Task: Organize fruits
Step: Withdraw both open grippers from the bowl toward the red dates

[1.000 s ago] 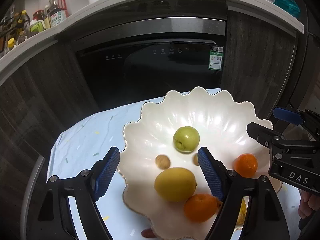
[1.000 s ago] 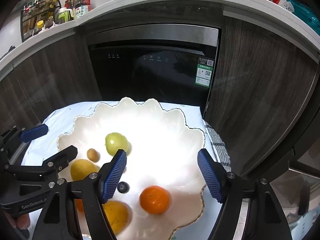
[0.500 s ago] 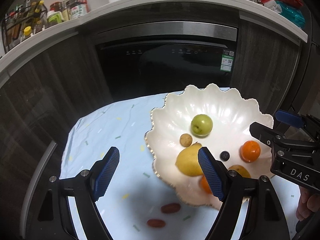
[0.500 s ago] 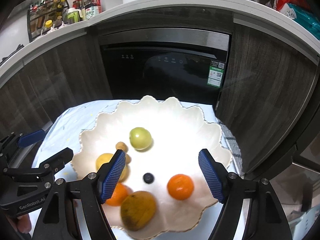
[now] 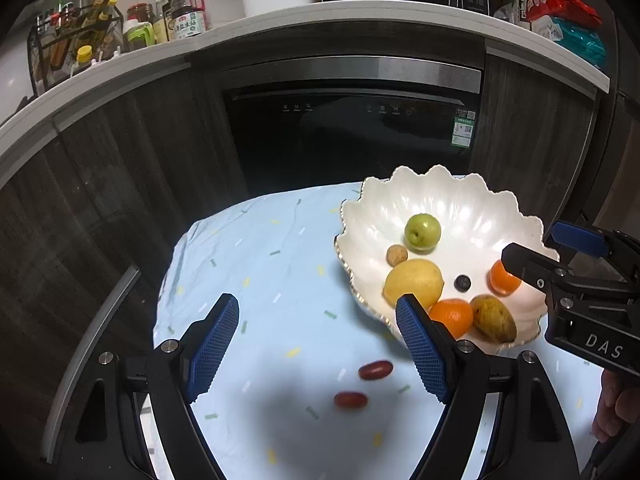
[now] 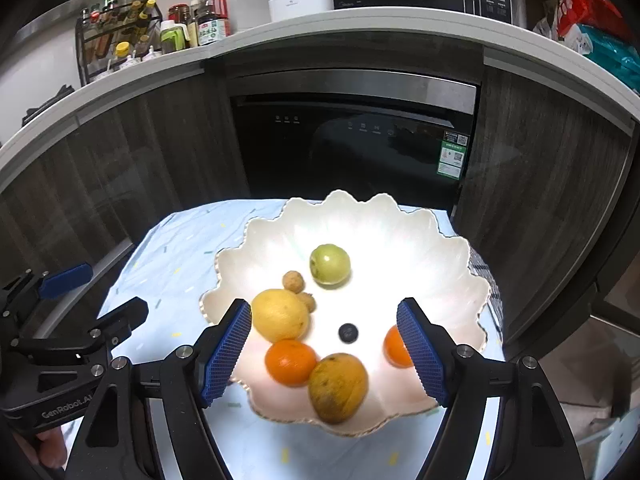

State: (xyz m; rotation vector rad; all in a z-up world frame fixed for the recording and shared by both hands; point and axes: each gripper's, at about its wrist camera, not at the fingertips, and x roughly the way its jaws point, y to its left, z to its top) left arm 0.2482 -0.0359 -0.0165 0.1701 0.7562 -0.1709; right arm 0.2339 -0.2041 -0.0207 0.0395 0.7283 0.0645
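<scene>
Left tool (image 5: pixel 316 344) gaping, gripping nothing, hanging over two red fruits (image 5: pixel 362 385) lying left of bowl (image 5: pixel 472 204) | right tool (image 6: pixel 324 348), reading "DAS", gaping, hovering empty over bowl holding lemon (image 6: pixel 280 314), oranges (image 6: pixel 291 361) | "GenRobot.AI" showing on left tool

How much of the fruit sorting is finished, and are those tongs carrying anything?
Mostly done, it seems: the scalloped white bowl already holds a green fruit, a lemon, two oranges, a blueberry and a brownish fruit. In hand: nothing; the left tongs and right tongs are both open and empty. Left: two small red fruits on the blue cloth, outside the bowl.
</scene>
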